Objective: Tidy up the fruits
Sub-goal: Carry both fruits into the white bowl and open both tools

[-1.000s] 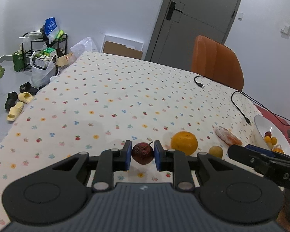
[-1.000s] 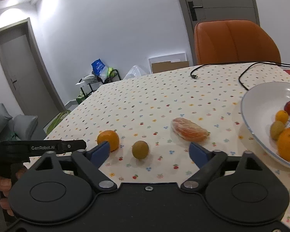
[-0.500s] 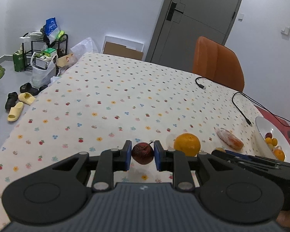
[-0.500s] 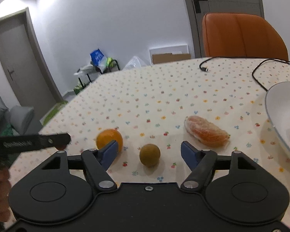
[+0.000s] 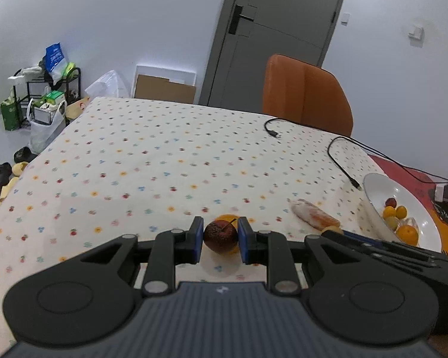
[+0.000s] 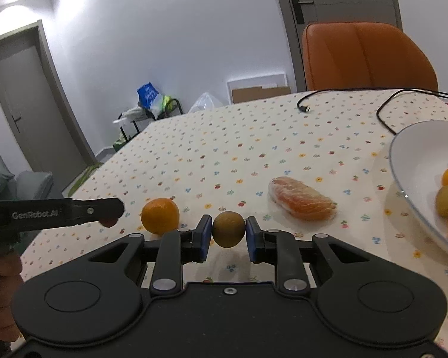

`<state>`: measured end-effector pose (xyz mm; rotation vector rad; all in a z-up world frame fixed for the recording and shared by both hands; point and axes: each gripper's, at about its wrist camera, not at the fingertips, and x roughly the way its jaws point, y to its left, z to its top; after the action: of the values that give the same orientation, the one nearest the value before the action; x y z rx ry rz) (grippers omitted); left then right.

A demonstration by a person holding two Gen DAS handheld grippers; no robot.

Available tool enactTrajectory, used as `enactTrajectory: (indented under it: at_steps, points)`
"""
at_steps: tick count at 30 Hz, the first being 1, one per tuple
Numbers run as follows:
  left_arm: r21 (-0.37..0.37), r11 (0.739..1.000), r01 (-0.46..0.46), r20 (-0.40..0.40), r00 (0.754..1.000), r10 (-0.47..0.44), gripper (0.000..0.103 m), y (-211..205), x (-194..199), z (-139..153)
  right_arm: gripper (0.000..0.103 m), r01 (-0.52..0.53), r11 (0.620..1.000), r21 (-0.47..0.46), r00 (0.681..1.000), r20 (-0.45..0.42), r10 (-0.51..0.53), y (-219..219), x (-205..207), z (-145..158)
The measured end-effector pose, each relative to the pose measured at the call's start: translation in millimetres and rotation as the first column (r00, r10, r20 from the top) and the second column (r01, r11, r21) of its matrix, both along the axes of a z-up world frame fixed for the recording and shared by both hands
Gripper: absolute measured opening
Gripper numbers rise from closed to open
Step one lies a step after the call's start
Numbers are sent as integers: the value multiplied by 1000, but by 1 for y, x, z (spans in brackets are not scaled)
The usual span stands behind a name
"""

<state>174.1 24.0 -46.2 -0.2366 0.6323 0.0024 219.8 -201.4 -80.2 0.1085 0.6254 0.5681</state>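
My left gripper (image 5: 219, 240) is shut on a small dark red fruit (image 5: 220, 236) with a stem, held above the table. An orange (image 5: 225, 218) lies just behind it and shows in the right wrist view (image 6: 160, 215). My right gripper (image 6: 227, 236) is shut on a small round olive-brown fruit (image 6: 228, 229) at table level. A wrapped peeled orange piece (image 6: 301, 198) lies to its right; it also shows in the left wrist view (image 5: 313, 218). The white bowl (image 6: 415, 161) at the right holds several small fruits (image 6: 447, 198).
The table has a dotted cloth (image 5: 164, 161). Black cables (image 5: 340, 161) lie at the back right near the bowl (image 5: 403, 197). An orange chair (image 5: 306, 95) stands behind the table. My left gripper's side shows in the right wrist view (image 6: 53, 213).
My right gripper moved forward and left onto the olive-brown fruit and closed on it. My left gripper kept hold of the red fruit and swung to the right, in line with the orange.
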Motion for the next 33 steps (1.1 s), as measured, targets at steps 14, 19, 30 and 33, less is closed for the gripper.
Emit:
enactTrajectory:
  at_steps: [14,19,30,33]
  points:
    - [26,996,88,29,996,-88,23,-63,3,16,23,73,993,95,995,61,-79,-66,-21,19]
    - [43,991,124,42,991,-126,23,-86,7,22,23,107,988,112,991,72,-115,-88,-22,21]
    - [63,978,198,53,978,-202,23,-129,21,26,23,171,970,173,980,71,-186,-134,-20,15]
    - [63,976,207,50,976,-211,23,-136,25,24,23,190,965,182,976,73,-206,-144,-20,13]
